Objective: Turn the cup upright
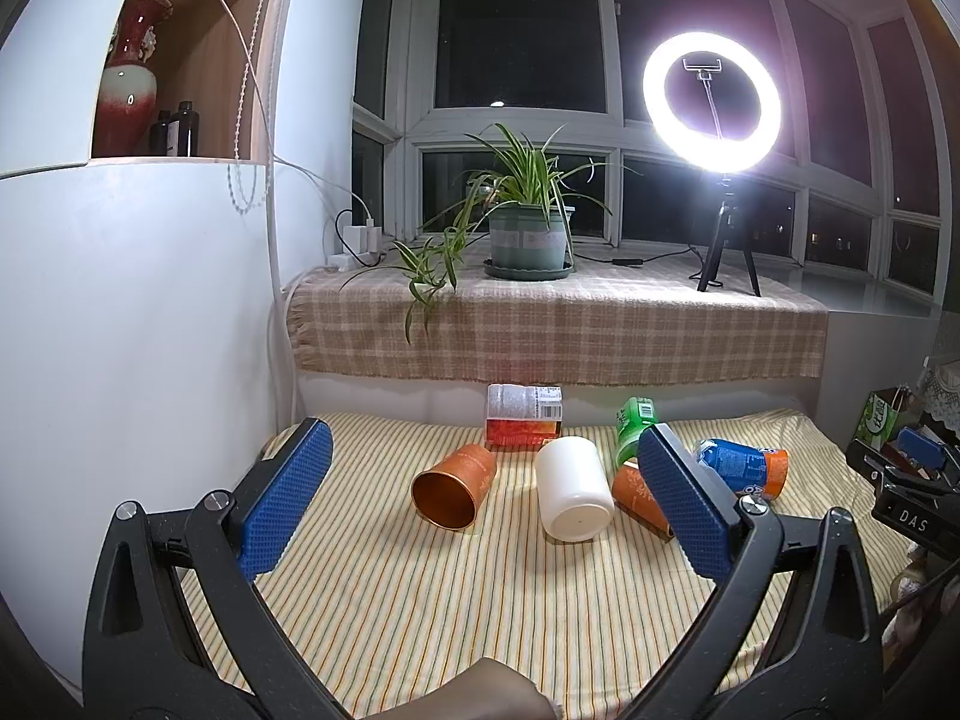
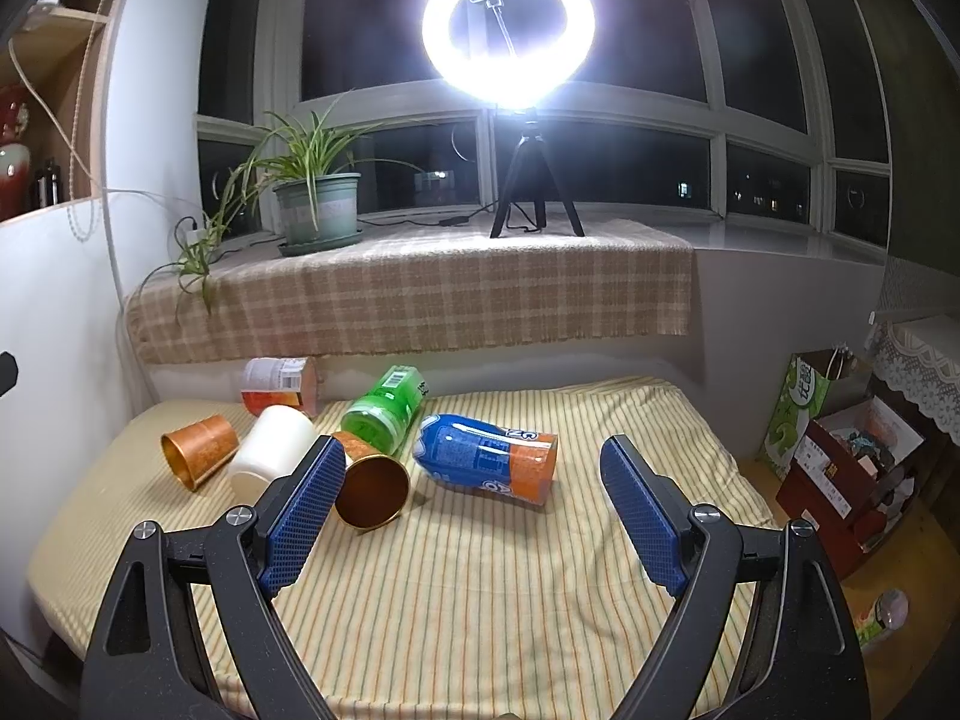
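Cup [image 1: 453, 492] on its side | right tool [image 1: 918, 468] marked "DAS"

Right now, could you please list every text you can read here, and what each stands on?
"DAS": black device at right edge.
Blue-orange bottle: large letters, cut off, unreadable.
Green bottle, orange-label bottle: print too small.
Green bag: characters too blurred.

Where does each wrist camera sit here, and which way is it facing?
Left wrist: sits on the left gripper, low over the striped tablecloth, facing the window; open jaws frame the white plastic cup lying on its side.
Right wrist: sits on the right gripper, further right, facing the window; open jaws frame the blue-and-orange bottle.
Shared: both see the cup, bottle and ring light.
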